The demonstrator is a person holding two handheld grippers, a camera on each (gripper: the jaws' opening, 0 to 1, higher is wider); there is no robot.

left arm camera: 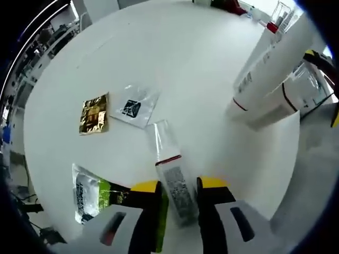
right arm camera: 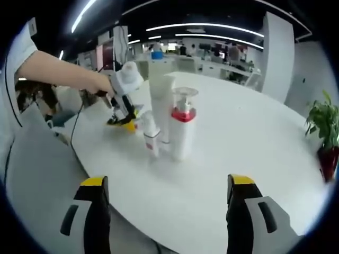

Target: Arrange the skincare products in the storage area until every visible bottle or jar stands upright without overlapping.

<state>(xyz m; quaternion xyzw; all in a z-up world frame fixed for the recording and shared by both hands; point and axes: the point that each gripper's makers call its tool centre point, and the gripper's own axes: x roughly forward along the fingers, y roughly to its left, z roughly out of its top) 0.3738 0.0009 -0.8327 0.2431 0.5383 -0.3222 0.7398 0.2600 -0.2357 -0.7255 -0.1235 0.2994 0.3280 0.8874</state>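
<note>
Your left gripper (left arm camera: 179, 193) is closing on a clear sachet (left arm camera: 172, 174) with a red stripe, its jaws pressing each long side near the patterned end. The sachet is lying flat on the white table (left arm camera: 175, 58), its long axis running along your jaws, its clear end pointing away from you. A green packet (left arm camera: 95, 197) is lying just beside the left jaw, partly under it. A gold sachet (left arm camera: 95, 113) and a clear square sachet (left arm camera: 135, 106) are lying side by side farther out, apart from the held one.

Your right gripper (right arm camera: 168, 203) is hanging over the table's near edge with its jaws wide apart and nothing between them. In the right gripper view, three products are standing upright in a tight cluster: a tall white tube (right arm camera: 160, 100), a pump bottle (right arm camera: 181, 129) with a red collar, and a small bottle (right arm camera: 151, 135). Whether they are touching cannot be told. In the left gripper view the tube (left arm camera: 275, 61) is leaning across the frame beside a white bottle (left arm camera: 286, 103), near the table edge.

Open table is lying beyond the sachets and to the right of the cluster. A potted plant (right arm camera: 324, 132) is standing at the far right edge.
</note>
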